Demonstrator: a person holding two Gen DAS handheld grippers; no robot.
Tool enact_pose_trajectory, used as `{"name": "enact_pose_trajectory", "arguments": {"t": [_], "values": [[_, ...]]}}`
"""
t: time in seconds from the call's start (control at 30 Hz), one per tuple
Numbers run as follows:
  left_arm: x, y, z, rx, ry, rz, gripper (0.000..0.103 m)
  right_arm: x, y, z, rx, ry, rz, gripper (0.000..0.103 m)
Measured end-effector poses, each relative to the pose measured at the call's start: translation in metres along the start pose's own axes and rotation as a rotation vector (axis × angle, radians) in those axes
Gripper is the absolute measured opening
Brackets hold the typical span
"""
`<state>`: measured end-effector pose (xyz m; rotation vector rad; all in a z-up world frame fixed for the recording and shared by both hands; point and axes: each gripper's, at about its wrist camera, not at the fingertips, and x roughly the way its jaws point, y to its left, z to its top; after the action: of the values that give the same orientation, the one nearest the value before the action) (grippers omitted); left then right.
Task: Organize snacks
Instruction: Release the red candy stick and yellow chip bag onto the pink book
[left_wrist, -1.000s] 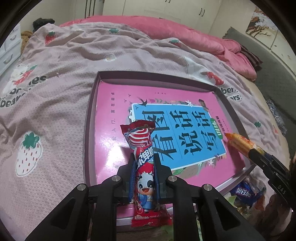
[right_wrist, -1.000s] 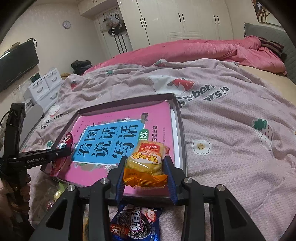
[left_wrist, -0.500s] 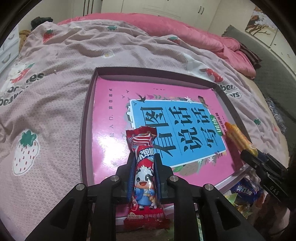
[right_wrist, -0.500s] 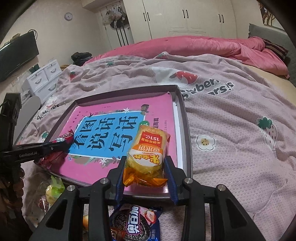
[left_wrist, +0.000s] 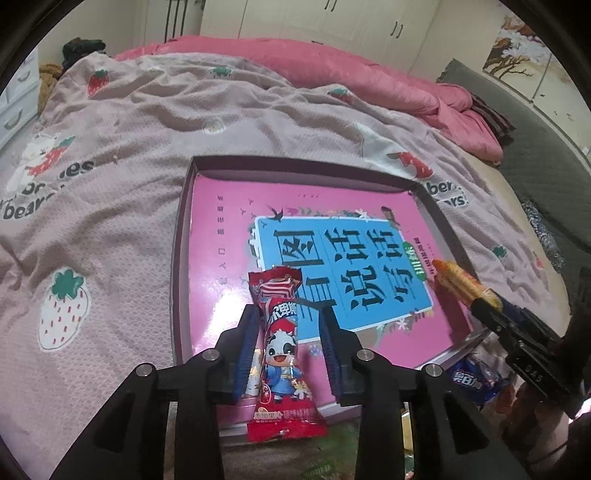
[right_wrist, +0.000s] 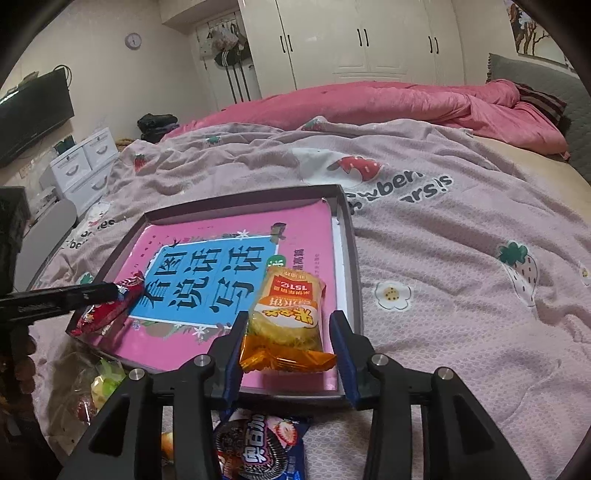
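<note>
A shallow dark tray (left_wrist: 181, 258) (right_wrist: 351, 236) lined with a pink and blue book cover lies on the bed. My left gripper (left_wrist: 288, 328) stands open around a red snack stick (left_wrist: 282, 354) that lies across the tray's near left edge. My right gripper (right_wrist: 288, 325) stands open around an orange cake packet (right_wrist: 286, 317) that lies at the tray's near right corner. From the right wrist view the left gripper's fingers (right_wrist: 92, 291) and the red stick (right_wrist: 107, 310) show at the tray's left. From the left wrist view the right gripper's fingers (left_wrist: 491, 314) and the orange packet (left_wrist: 458, 280) show at the right.
A blue cookie packet (right_wrist: 258, 446) lies on the bed in front of the tray, also seen in the left wrist view (left_wrist: 472, 376). A clear bag of sweets (right_wrist: 96, 384) lies at the near left. A strawberry-print bedspread (right_wrist: 461, 258) and pink quilt (right_wrist: 388, 107) surround the tray.
Both grippers' jaws have opened wider and let go of their snacks, which now lie on the tray. Both grippers pulled back slightly.
</note>
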<state>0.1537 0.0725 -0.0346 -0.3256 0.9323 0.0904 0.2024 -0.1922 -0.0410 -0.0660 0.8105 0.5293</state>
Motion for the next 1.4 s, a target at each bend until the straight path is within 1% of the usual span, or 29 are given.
{"name": "enact_pose_trajectory", "arguments": {"t": [0.07,0.17,0.27,0.33,0.37,0.4,0.53,0.7,0.73,0.77,0.83,1.03,1.4], "values": [[-0.005,-0.001,0.002,0.0,-0.008,-0.006,0.038,0.001,0.0,0.0,0.003,0.005,0.011,0.043],[-0.012,-0.001,0.002,0.0,-0.019,-0.01,0.043,0.006,0.003,-0.002,-0.009,0.028,0.007,0.046],[-0.016,0.0,0.001,0.001,-0.024,-0.012,0.043,0.005,0.006,-0.002,-0.017,0.02,0.018,0.048],[-0.018,0.0,0.001,0.0,-0.026,-0.013,0.043,0.001,0.008,-0.001,-0.019,0.003,0.023,0.055],[-0.019,0.0,0.002,-0.001,-0.028,-0.014,0.043,-0.001,0.008,0.0,-0.017,-0.01,0.03,0.061],[-0.02,0.0,0.002,-0.001,-0.029,-0.014,0.043,-0.003,0.008,0.0,-0.019,-0.018,0.033,0.063],[-0.027,-0.001,0.003,0.0,-0.04,-0.019,0.048,-0.009,0.009,0.002,-0.021,-0.042,0.038,0.063],[-0.037,-0.003,0.003,0.004,-0.055,-0.029,0.05,-0.017,0.01,0.005,-0.016,-0.073,0.057,0.065],[-0.039,-0.004,0.003,0.005,-0.058,-0.031,0.052,-0.02,0.01,0.005,-0.014,-0.08,0.064,0.066],[-0.041,-0.005,0.003,0.006,-0.06,-0.033,0.057,-0.023,0.01,0.006,-0.013,-0.092,0.07,0.068],[-0.046,-0.005,0.003,0.006,-0.065,-0.039,0.06,-0.028,0.011,0.007,-0.014,-0.108,0.075,0.07],[-0.058,-0.008,0.001,0.011,-0.075,-0.037,0.062,-0.041,0.01,0.009,-0.006,-0.13,0.078,0.072],[-0.071,-0.011,-0.011,0.026,-0.059,-0.034,0.063,-0.067,0.008,0.004,0.008,-0.163,0.082,0.074]]}}
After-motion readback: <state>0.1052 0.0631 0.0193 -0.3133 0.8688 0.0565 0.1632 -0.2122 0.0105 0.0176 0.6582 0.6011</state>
